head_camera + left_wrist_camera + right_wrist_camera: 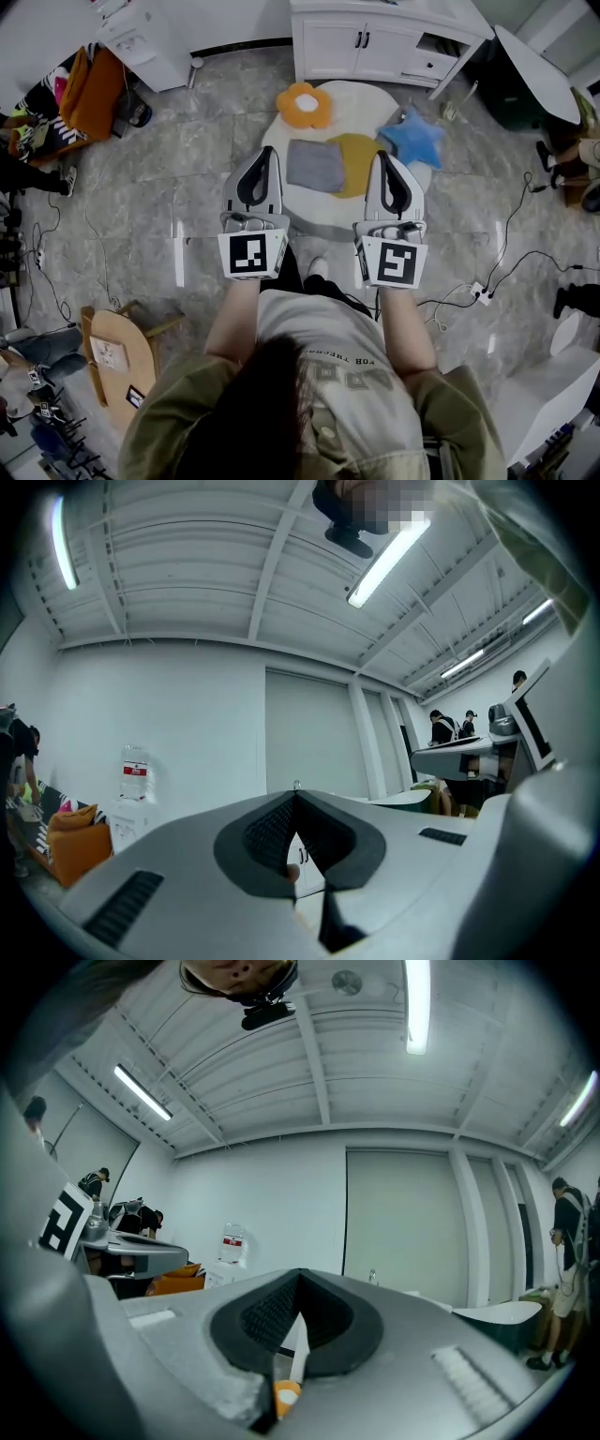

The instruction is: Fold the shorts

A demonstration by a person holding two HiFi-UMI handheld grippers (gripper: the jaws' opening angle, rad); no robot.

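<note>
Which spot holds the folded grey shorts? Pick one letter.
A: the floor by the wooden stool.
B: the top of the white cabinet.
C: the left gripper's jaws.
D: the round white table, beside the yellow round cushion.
D: the folded grey shorts lie flat on the round white table, next to the yellow round cushion; the left gripper and right gripper are both shut and empty.

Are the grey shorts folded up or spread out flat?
Folded. The grey fabric shorts lie as one small neat rectangle on the white round surface, with no separate legs showing.
</note>
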